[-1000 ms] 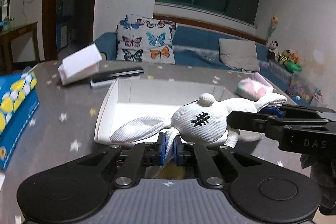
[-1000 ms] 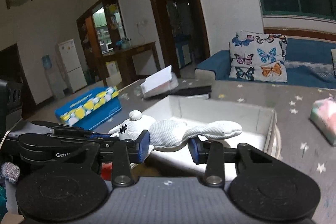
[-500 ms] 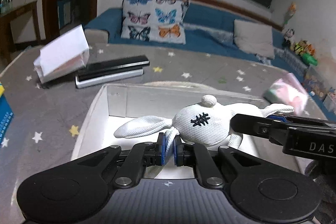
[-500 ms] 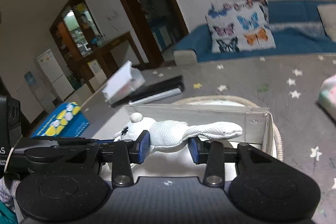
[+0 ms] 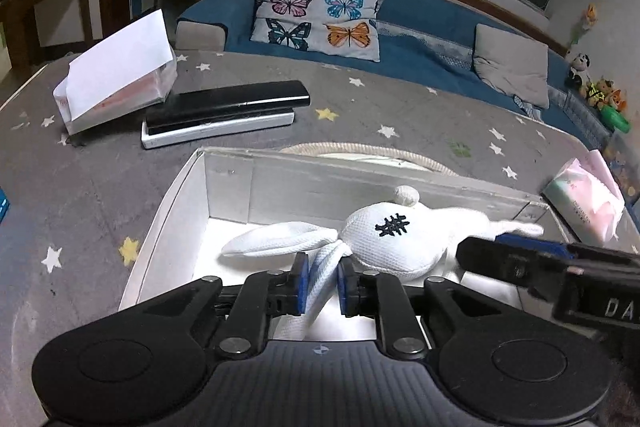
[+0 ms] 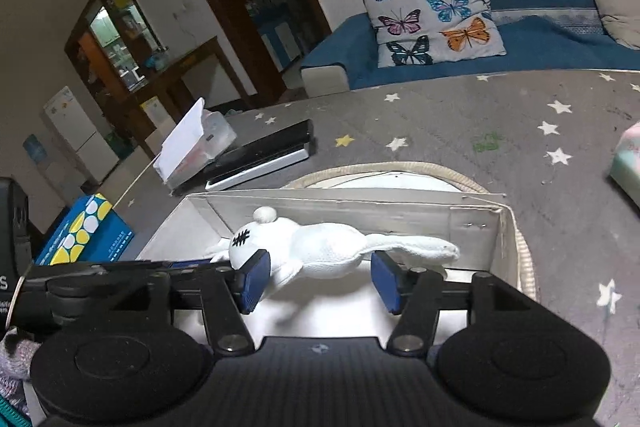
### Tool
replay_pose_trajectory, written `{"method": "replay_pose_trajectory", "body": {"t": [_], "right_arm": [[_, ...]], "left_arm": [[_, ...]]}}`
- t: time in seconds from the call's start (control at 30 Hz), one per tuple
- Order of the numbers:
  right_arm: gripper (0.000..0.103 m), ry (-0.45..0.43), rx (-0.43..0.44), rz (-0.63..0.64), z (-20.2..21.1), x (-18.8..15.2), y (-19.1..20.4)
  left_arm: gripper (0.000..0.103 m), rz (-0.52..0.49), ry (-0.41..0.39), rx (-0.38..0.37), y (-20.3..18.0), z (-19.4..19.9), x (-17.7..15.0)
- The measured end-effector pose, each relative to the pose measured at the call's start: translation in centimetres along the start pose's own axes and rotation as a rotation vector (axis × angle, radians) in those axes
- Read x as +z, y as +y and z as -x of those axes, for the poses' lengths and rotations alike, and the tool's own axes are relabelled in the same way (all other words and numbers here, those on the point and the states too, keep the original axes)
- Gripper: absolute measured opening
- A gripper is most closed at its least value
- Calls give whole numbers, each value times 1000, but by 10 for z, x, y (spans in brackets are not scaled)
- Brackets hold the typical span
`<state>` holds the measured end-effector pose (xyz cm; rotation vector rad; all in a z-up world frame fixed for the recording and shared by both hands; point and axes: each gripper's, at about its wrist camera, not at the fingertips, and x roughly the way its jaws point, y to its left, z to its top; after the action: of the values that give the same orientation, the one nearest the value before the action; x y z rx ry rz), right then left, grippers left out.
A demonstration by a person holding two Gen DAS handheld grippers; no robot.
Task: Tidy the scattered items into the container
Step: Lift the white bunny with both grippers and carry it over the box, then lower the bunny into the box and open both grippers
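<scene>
A white knitted bunny toy (image 5: 394, 237) lies inside the white cardboard box (image 5: 168, 203), its head with a black stitched mark facing up. My left gripper (image 5: 320, 287) has its jaws slightly apart, with one bunny ear loose between the blue pads. My right gripper (image 6: 320, 281) is open, its blue pads on either side of the bunny's body (image 6: 324, 251) without touching it. The right gripper's arm also shows in the left wrist view (image 5: 548, 267). The box (image 6: 472, 223) sits over a round woven mat (image 6: 460, 175).
On the grey star-patterned table are two flat remotes (image 5: 224, 111), a clear box with white paper (image 5: 116, 87), a pink tissue pack (image 5: 584, 199) at right, and a blue tissue box (image 6: 80, 231) at left. A blue sofa with a butterfly pillow (image 5: 320, 15) stands behind.
Both grippers have lowered the bunny into the box. The left jaws, shut on an ear before, have parted a little. The right jaws have opened wider off the bunny's body.
</scene>
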<state>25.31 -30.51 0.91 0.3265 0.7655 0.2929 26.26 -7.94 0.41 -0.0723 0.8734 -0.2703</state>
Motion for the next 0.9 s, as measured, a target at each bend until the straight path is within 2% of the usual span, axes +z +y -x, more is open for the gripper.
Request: {"method": "replay_pose_trajectory", "body": {"t": [0.1, 0.23, 0.5, 0.67, 0.9], "right_arm": [[57, -3, -2, 6, 4, 0, 0], [57, 14, -22, 27, 3, 1, 3], [57, 101, -80, 81, -14, -1, 12], [60, 109, -96, 90, -15, -1, 15], [62, 86, -112, 123, 4, -6, 19]], "left_arm": [[18, -13, 12, -4, 0, 2, -1], [21, -55, 63, -55, -5, 3, 2], [21, -101, 24, -64, -9, 15, 2], [21, -100, 29, -61, -4, 21, -4], [21, -123, -6, -42, -6, 39, -21]]}}
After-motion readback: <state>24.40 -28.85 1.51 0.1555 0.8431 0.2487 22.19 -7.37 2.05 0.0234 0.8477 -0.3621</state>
